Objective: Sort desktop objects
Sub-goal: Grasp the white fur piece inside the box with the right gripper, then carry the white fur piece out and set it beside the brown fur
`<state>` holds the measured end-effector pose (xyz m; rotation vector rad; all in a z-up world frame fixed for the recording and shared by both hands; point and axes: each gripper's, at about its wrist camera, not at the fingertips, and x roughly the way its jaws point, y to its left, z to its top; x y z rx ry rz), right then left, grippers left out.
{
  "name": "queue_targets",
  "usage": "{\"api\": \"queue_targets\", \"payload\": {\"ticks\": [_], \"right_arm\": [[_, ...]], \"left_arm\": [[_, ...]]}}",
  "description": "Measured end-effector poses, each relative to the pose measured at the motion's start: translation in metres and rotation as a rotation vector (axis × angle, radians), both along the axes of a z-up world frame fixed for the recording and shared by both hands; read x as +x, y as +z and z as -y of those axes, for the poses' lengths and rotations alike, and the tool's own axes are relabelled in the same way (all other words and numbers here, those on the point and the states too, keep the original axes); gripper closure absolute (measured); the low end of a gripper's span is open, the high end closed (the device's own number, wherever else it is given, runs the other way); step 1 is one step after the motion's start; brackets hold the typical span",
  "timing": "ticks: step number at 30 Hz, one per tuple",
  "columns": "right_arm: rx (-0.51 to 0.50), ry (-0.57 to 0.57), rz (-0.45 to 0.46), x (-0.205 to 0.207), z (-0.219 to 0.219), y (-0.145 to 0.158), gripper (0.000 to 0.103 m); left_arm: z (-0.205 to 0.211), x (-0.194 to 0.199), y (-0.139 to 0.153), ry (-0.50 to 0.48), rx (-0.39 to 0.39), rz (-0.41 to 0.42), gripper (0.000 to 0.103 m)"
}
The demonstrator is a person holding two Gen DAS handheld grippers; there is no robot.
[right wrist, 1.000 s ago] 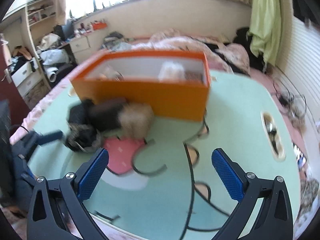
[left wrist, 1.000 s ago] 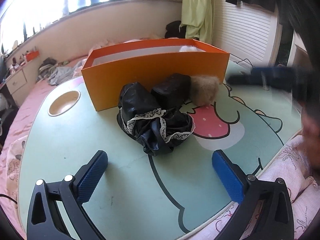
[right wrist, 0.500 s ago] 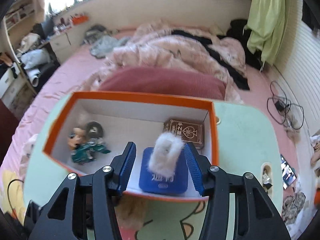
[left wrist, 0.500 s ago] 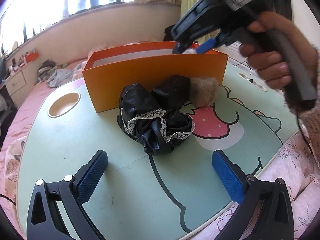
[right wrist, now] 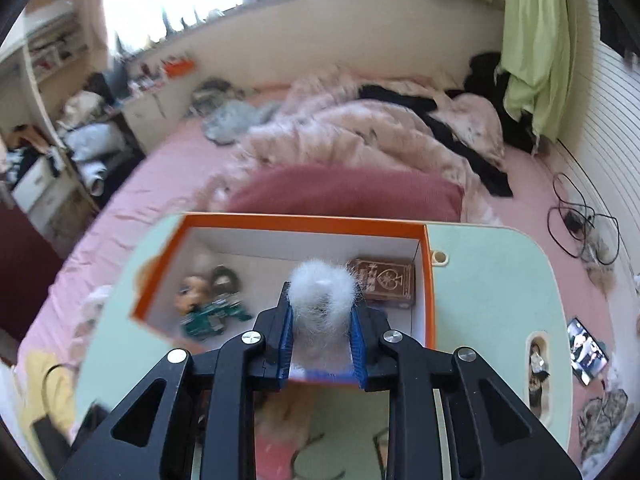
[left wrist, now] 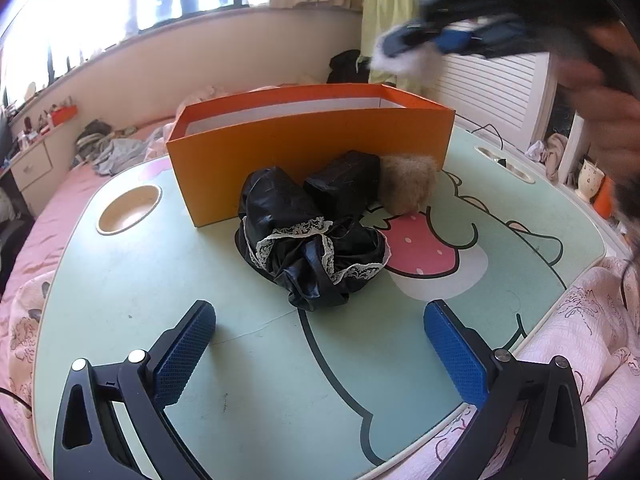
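Orange box [left wrist: 308, 142], white pompom [right wrist: 322, 300], lace-trimmed black cloth [left wrist: 308, 248]

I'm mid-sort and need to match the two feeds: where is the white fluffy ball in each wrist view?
Left wrist view: the white fluffy ball is top right, blurred, in the right gripper, above the orange box.
Right wrist view: the ball is at centre, pinched in the right gripper, over the box interior.
Shared landmark: the orange box on the green table.

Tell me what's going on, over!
Right claw shut on white fluffy pompom, above orange box. Left claw open, empty, over table. Black lace cloth unsorted. Nothing in the way.
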<state>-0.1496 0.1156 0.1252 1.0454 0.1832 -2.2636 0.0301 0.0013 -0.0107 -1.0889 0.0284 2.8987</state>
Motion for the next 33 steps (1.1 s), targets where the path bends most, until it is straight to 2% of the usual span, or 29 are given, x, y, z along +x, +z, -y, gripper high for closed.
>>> {"api": "queue_targets", "payload": {"ticks": [3, 9, 13, 15, 16, 17, 19, 22, 27, 31, 33], "right_arm": [[-0.009, 0.034, 0.022, 0.02, -0.017, -0.005, 0.078], [0.086, 0.01, 0.095, 0.03, -0.025, -0.071, 0.078], [0.067, -0.051, 0.12, 0.024, -0.027, -0.087, 0.073], [0.03, -0.062, 0.102, 0.027, -0.032, -0.084, 0.065], [0.017, -0.067, 0.082, 0.031, -0.034, -0.08, 0.051], [0.006, -0.08, 0.048, 0.037, -0.039, -0.076, 0.031], [-0.009, -0.097, -0.015, 0.049, -0.048, -0.071, 0.018], [0.038, -0.083, -0.056, 0.066, -0.052, -0.075, 0.018], [0.14, -0.033, 0.008, 0.069, -0.044, -0.1, 0.017], [0.189, -0.016, 0.007, 0.067, -0.037, -0.106, 0.0], [0.188, -0.013, 0.009, 0.065, -0.037, -0.108, 0.0]], "left_arm": [[0.001, 0.0, 0.0, -0.001, 0.001, 0.0, 0.0], [0.002, 0.0, 0.0, -0.001, 0.0, 0.0, 0.0], [0.003, 0.0, 0.0, -0.001, 0.0, 0.0, 0.0], [0.003, 0.0, 0.0, -0.001, 0.001, 0.0, 0.0], [0.003, 0.0, 0.0, -0.001, 0.001, 0.0, 0.0], [0.003, 0.0, 0.0, -0.001, 0.001, 0.0, 0.0], [0.003, 0.0, 0.0, -0.001, 0.0, 0.0, 0.0], [0.003, 0.0, 0.0, -0.001, 0.0, 0.0, 0.0], [0.003, 0.0, 0.0, 0.0, -0.003, 0.002, 0.0], [0.004, 0.002, 0.001, 0.003, -0.003, 0.003, 0.0], [0.005, 0.002, 0.001, 0.003, -0.002, 0.003, 0.0]]}}
